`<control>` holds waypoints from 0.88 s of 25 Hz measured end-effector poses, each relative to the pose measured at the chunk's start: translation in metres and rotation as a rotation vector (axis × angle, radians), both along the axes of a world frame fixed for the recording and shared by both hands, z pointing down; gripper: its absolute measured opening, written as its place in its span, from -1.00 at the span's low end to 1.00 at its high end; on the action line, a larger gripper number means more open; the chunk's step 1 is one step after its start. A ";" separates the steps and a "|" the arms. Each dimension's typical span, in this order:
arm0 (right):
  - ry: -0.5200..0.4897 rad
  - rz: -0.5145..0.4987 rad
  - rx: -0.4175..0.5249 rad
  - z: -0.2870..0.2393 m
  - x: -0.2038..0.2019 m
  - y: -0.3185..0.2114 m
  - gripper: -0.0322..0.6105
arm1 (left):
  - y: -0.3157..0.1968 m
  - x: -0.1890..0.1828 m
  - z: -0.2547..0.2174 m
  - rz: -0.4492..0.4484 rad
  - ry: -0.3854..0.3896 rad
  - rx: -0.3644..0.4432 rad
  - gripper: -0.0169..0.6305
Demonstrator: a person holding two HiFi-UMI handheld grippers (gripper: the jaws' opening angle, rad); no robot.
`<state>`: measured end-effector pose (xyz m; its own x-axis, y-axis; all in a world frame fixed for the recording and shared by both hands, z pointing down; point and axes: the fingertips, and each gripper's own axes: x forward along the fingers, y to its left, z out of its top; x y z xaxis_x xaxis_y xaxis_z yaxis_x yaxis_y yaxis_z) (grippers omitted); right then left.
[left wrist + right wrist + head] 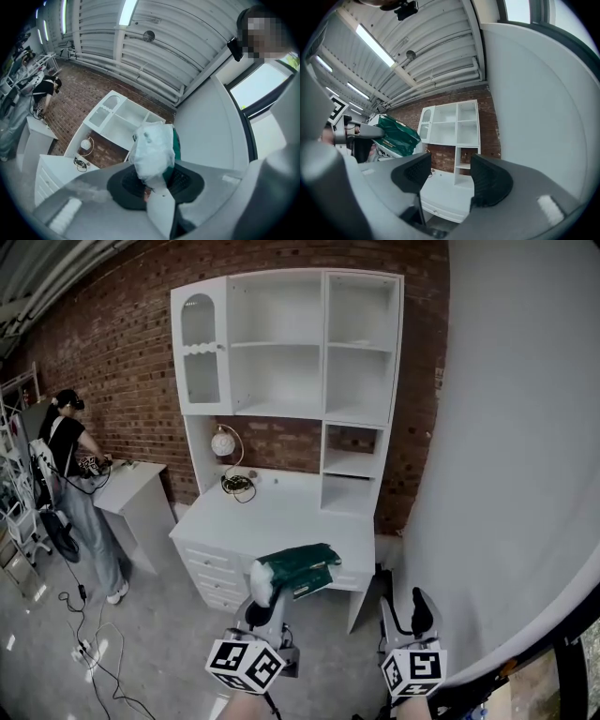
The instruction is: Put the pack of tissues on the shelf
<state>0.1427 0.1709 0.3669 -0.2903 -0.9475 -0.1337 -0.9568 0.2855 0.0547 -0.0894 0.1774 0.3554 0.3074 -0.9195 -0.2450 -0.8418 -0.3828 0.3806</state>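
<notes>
A red brick wall (112, 334) ran behind everything, and a smooth white wall (506, 427) curved in on the right. Against the brick stood one white desk (281, 517) with one white shelf unit (291, 343) on top of it, its compartments bare. On the desk I counted one round globe lamp (222, 442) and one small tangle of cable (237, 486) beside it. Off to the left, one other person (70, 456) stood at one small white table (131, 488).

There were two grippers, each with its marker cube, and a single pack of tissues (298, 568). The left gripper (267, 601) had its jaws pinched on the pack's pale end, holding it in the air in front of the desk's front edge, well apart from the shelves. The pack was soft and crumpled, wrapped in plastic: dark green along most of its length, and milky white at the clamped end. The right gripper (405, 606) hung just beside it, jaws spread, with nothing between them.
</notes>
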 end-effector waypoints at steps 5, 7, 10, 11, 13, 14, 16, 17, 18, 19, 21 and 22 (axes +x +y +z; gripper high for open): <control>-0.016 -0.014 -0.028 0.011 0.008 -0.035 -0.07 | -0.030 0.007 0.007 -0.011 -0.004 -0.025 -0.64; -0.016 -0.019 -0.043 0.018 0.009 -0.048 -0.07 | -0.043 0.009 0.010 -0.016 -0.007 -0.034 -0.64; -0.022 -0.017 -0.062 0.028 0.010 -0.067 -0.07 | -0.064 0.010 0.014 -0.011 -0.006 -0.043 -0.64; -0.023 -0.015 -0.067 0.031 0.010 -0.074 -0.07 | -0.071 0.009 0.016 -0.009 -0.004 -0.045 -0.64; -0.022 -0.007 -0.070 0.035 0.009 -0.087 -0.07 | -0.086 0.008 0.018 -0.002 0.000 -0.047 -0.64; -0.022 -0.002 -0.069 0.036 0.008 -0.095 -0.07 | -0.095 0.007 0.018 0.003 -0.001 -0.046 -0.64; -0.022 0.009 -0.065 0.037 0.007 -0.112 -0.07 | -0.116 0.005 0.020 0.014 -0.004 -0.042 -0.64; -0.022 0.015 -0.064 0.037 0.007 -0.121 -0.07 | -0.126 0.005 0.021 0.019 -0.004 -0.042 -0.64; -0.022 0.020 -0.065 0.038 0.007 -0.130 -0.07 | -0.137 0.005 0.021 0.024 -0.005 -0.042 -0.64; -0.022 0.025 -0.065 0.038 0.007 -0.140 -0.07 | -0.148 0.005 0.021 0.030 -0.005 -0.041 -0.64; -0.022 0.038 -0.059 0.034 0.006 -0.160 -0.07 | -0.170 0.004 0.016 0.046 -0.009 -0.033 -0.64; -0.023 0.046 -0.050 0.030 0.006 -0.170 -0.07 | -0.181 0.004 0.013 0.055 -0.010 -0.026 -0.64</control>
